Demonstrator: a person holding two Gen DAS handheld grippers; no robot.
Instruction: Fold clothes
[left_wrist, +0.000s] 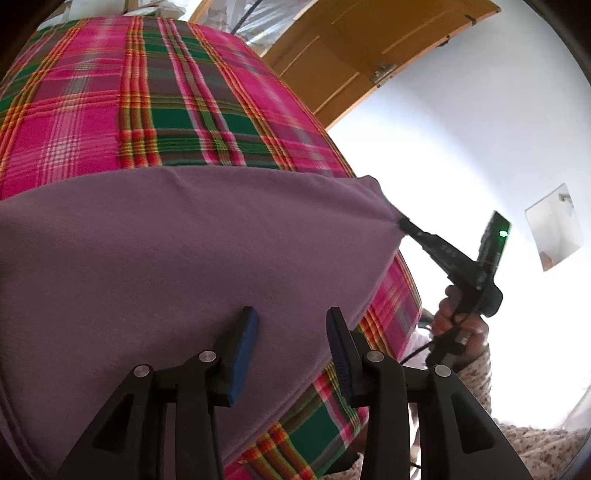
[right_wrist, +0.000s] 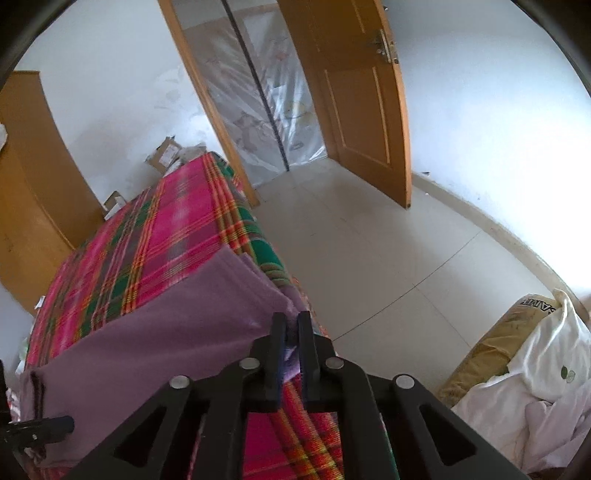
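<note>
A purple garment (left_wrist: 184, 258) lies spread over a bed with a pink and green plaid cover (left_wrist: 147, 92). My left gripper (left_wrist: 291, 328) is open just above the garment's near edge, its blue pads wide apart with nothing between them. My right gripper (left_wrist: 402, 223), held by a person's hand (left_wrist: 458, 317), is shut on the garment's right corner and lifts it off the bed. In the right wrist view my right gripper (right_wrist: 291, 325) pinches that corner of the purple garment (right_wrist: 166, 332) over the plaid cover (right_wrist: 147, 240). Part of the left gripper (right_wrist: 55, 424) shows at the garment's other corner.
Right of the bed is pale tiled floor (right_wrist: 369, 258). An open wooden door (right_wrist: 362, 103) and a plastic-curtained doorway (right_wrist: 266, 103) stand beyond. A white bag on a brown sack (right_wrist: 535, 369) sits at the right. A wooden wardrobe (right_wrist: 29, 177) and cardboard boxes (right_wrist: 166, 155) flank the bed's far end.
</note>
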